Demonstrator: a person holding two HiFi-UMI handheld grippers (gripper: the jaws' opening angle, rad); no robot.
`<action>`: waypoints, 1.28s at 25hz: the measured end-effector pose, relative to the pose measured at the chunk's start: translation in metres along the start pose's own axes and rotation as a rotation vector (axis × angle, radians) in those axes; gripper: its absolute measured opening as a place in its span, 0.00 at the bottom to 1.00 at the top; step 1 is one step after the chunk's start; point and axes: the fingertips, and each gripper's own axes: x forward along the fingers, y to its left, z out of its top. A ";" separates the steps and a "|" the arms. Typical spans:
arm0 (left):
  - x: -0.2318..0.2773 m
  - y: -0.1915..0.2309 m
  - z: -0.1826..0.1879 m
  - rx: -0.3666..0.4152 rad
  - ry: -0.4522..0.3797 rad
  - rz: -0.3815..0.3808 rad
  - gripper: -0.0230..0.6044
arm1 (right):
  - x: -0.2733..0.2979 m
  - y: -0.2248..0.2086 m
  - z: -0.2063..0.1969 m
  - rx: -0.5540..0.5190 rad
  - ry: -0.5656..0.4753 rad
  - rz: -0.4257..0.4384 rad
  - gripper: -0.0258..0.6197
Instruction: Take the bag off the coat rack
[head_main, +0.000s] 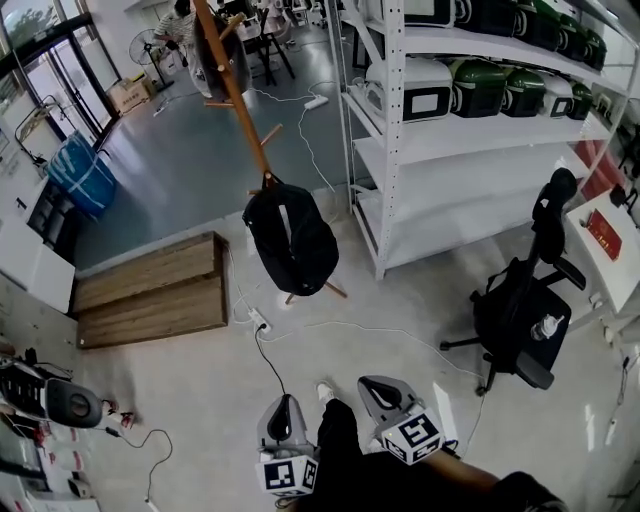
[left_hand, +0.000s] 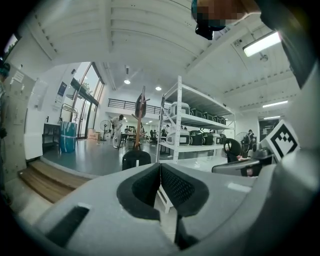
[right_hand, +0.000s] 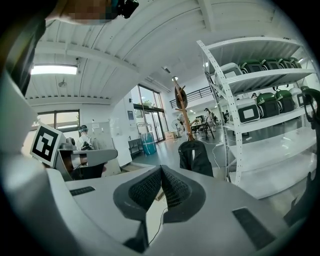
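A black bag (head_main: 291, 243) hangs low on a wooden coat rack (head_main: 232, 88) that stands on the floor ahead of me. The same bag (left_hand: 136, 158) shows small and far in the left gripper view, and larger as the bag (right_hand: 195, 157) under the rack's pole (right_hand: 183, 113) in the right gripper view. My left gripper (head_main: 280, 420) and right gripper (head_main: 381, 396) are held low near my body, well short of the rack. Both are shut, pads together, with nothing between them.
A white shelving unit (head_main: 470, 140) with green and white appliances stands right of the rack. A black office chair (head_main: 525, 310) is further right. A wooden step (head_main: 150, 290) lies to the left. Cables and a power strip (head_main: 260, 321) cross the floor between me and the rack.
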 end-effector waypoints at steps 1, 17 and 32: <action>0.010 0.007 0.001 -0.003 0.003 -0.004 0.07 | 0.010 -0.002 0.003 -0.002 0.005 -0.003 0.06; 0.154 0.131 0.043 -0.024 0.006 -0.066 0.07 | 0.190 -0.032 0.064 -0.035 0.051 -0.039 0.06; 0.219 0.205 0.035 -0.038 0.039 -0.097 0.07 | 0.293 -0.037 0.095 -0.060 0.040 -0.047 0.06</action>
